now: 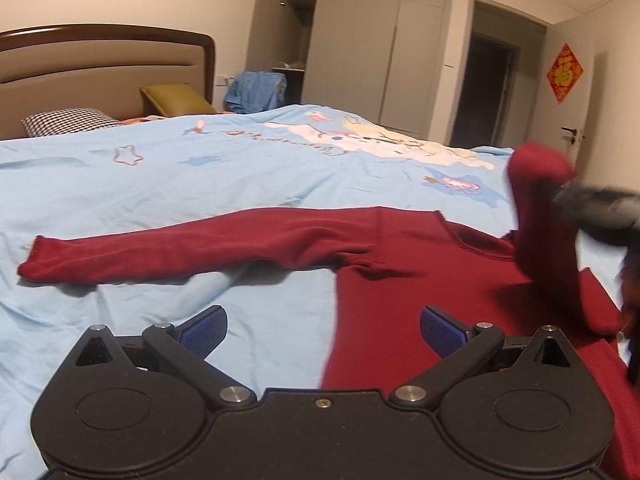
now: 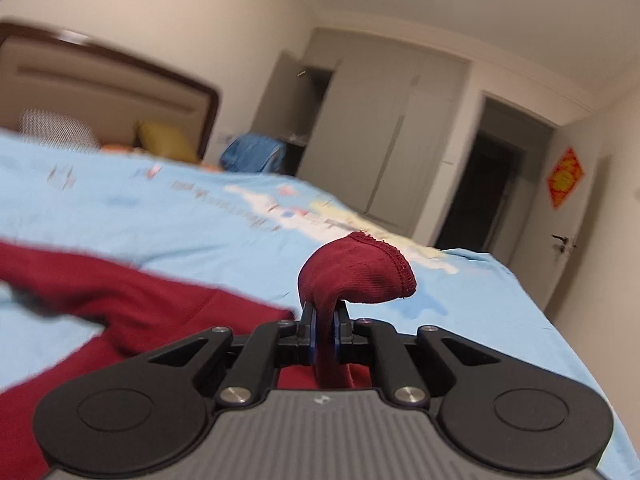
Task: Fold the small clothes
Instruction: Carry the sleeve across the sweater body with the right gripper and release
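A small dark red long-sleeved top (image 1: 400, 276) lies spread on the light blue bedsheet (image 1: 160, 200). One sleeve (image 1: 168, 254) stretches flat to the left. My left gripper (image 1: 323, 330) hovers open just above the top's left side edge, with nothing between its blue pads (image 1: 204, 330). My right gripper (image 2: 325, 322) is shut on the other sleeve (image 2: 356, 276), whose cuff flops over the fingertips. In the left wrist view that sleeve (image 1: 540, 208) stands lifted above the top's body, held by the blurred right gripper (image 1: 560, 196) at the right edge.
The bed's headboard (image 1: 100, 60) with a checked pillow (image 1: 68, 120) and an olive pillow (image 1: 176, 98) is at the far left. A blue garment (image 1: 256, 90) hangs beyond the bed. Wardrobe (image 1: 380, 52), dark doorway (image 1: 484, 92) and a door lie behind.
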### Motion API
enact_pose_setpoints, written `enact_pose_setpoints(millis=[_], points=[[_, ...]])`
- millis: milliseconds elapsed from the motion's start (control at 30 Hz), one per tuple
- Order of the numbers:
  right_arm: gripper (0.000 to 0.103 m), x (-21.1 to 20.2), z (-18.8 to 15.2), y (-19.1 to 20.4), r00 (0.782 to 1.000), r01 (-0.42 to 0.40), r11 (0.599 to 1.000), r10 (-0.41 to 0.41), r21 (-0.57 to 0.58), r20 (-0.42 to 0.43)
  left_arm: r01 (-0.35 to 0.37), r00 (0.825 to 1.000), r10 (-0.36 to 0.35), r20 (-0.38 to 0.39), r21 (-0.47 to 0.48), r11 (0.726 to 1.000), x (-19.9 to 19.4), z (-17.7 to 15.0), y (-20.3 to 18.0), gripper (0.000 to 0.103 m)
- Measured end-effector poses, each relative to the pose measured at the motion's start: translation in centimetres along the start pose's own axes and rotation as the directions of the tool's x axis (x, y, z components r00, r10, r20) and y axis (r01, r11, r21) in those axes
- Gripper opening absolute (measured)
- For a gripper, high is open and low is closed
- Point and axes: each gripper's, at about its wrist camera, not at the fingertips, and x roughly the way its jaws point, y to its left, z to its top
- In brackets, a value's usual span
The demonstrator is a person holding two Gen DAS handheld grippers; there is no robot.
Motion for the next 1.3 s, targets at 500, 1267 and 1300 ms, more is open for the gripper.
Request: enact_pose_setpoints(millis=[500, 1267, 1300], points=[[0.047, -2.6, -6.0, 10.4, 0.948, -0.314, 0.878, 0.267, -0.362, -0.174, -0.046, 0.998, 0.044, -0.054, -0.035, 0.998, 0.8, -1.5, 1.2, 0.102], [0.064, -6.5, -14.9, -12.0, 0.917, 0.259, 0.964, -0.23, 0.049, -0.327, 0.012, 0.995, 0.0, -0.103, 0.109, 0.994, 12.9, -3.0, -5.8, 0.103], [0.064, -6.1, -14.8, -11.8, 0.923, 0.24, 0.97, -0.217, 0.036, -0.317, 0.013, 0.995, -0.001, -0.104, 0.107, 0.994, 12.9, -3.0, -5.7, 0.103]])
